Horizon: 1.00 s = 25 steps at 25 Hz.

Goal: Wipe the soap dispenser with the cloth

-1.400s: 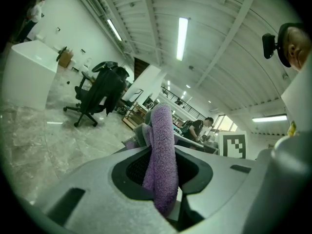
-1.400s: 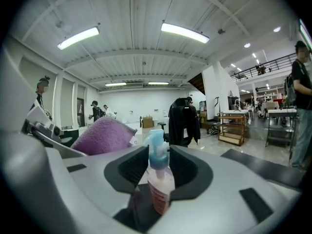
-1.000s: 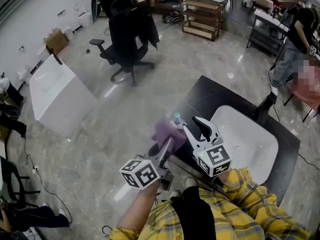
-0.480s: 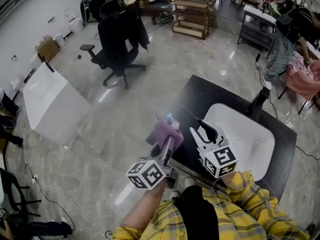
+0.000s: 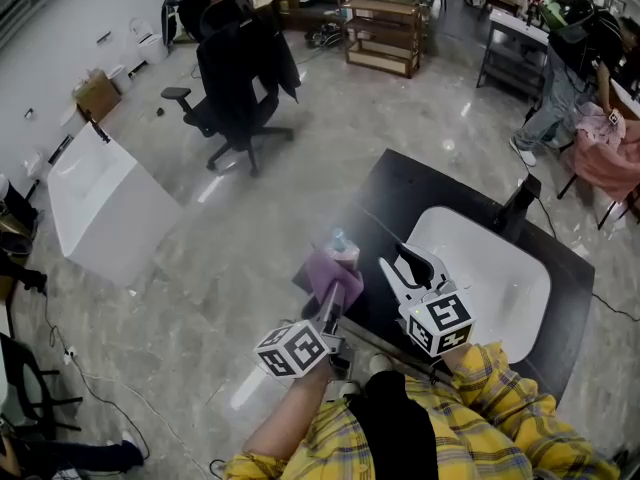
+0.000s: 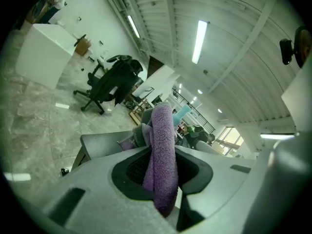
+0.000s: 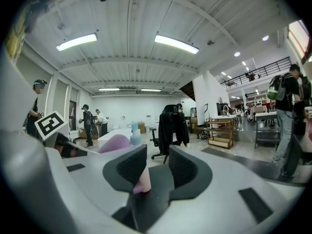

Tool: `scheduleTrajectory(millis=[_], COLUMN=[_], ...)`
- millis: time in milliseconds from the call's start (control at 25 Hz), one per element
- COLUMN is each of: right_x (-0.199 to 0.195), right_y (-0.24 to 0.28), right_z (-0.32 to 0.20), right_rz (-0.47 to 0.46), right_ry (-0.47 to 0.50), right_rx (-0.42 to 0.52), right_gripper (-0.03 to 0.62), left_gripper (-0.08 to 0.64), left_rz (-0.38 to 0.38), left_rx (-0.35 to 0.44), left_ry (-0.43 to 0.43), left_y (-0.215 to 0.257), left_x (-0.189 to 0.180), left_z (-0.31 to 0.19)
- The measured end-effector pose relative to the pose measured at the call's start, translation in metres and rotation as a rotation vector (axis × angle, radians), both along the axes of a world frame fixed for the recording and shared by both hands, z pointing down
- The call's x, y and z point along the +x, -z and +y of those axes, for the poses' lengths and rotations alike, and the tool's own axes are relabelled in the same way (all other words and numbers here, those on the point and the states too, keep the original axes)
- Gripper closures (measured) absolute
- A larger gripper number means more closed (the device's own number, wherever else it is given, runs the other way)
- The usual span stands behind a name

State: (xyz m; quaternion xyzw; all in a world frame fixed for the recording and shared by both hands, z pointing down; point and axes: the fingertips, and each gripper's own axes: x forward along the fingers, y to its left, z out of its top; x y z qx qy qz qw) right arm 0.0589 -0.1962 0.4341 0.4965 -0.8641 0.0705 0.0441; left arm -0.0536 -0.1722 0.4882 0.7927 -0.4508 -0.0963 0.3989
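The soap dispenser (image 5: 343, 247), a pale pink bottle with a light blue pump, stands at the left edge of the black counter (image 5: 400, 193). My left gripper (image 5: 335, 288) is shut on a purple cloth (image 5: 333, 269), which lies against the near side of the bottle. In the left gripper view the cloth (image 6: 163, 155) fills the jaws and the blue pump (image 6: 184, 112) shows just behind it. My right gripper (image 5: 403, 263) hovers open to the right of the bottle, over the rim of the basin. In the right gripper view the bottle (image 7: 143, 182) is seen beyond the jaws' gap, with the cloth (image 7: 115, 143) to its left.
A white sink basin (image 5: 480, 278) is set in the counter, with a black faucet (image 5: 520, 203) at its far side. On the floor stand a black office chair with a jacket (image 5: 235, 78), a white block (image 5: 105, 203) and a wooden shelf (image 5: 385, 18). A person (image 5: 560, 78) stands at the far right.
My left gripper has come down a little with the cloth, so the blue pump now shows above it. The right gripper has shifted slightly sideways and stays open.
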Motion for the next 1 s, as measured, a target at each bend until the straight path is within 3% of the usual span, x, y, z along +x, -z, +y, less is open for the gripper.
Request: scheduleTrajectory(millis=[280, 560, 720, 840, 1000], right_x=[-0.007, -0.016, -0.029, -0.043, -0.061], right_y=[-0.005, -0.001, 0.004, 0.005, 0.007], right_z=[0.004, 0.003, 0.003, 0.002, -0.003], right_rz=[0.006, -0.003, 0.005, 0.024, 0.093], right_ry=[0.047, 0.154, 0.275, 0.416, 0.596], right_rx=[-0.016, -0.008, -0.008, -0.014, -0.018], right_gripper=[0.46, 0.46, 0.46, 0.459, 0.408], left_gripper=[0.483, 0.485, 0.483, 0.483, 0.483], left_rz=[-0.018, -0.044, -0.038, -0.101, -0.16], left_rx=[-0.071, -0.128, -0.087, -0.024, 0.043], left_ry=[0.002, -0.013, -0.024, -0.059, -0.107], left_y=[-0.028, -0.047, -0.032, -0.016, 0.004], left_x=[-0.006, -0.009, -0.014, -0.021, -0.028], left_z=[-0.001, -0.004, 0.005, 0.011, 0.019])
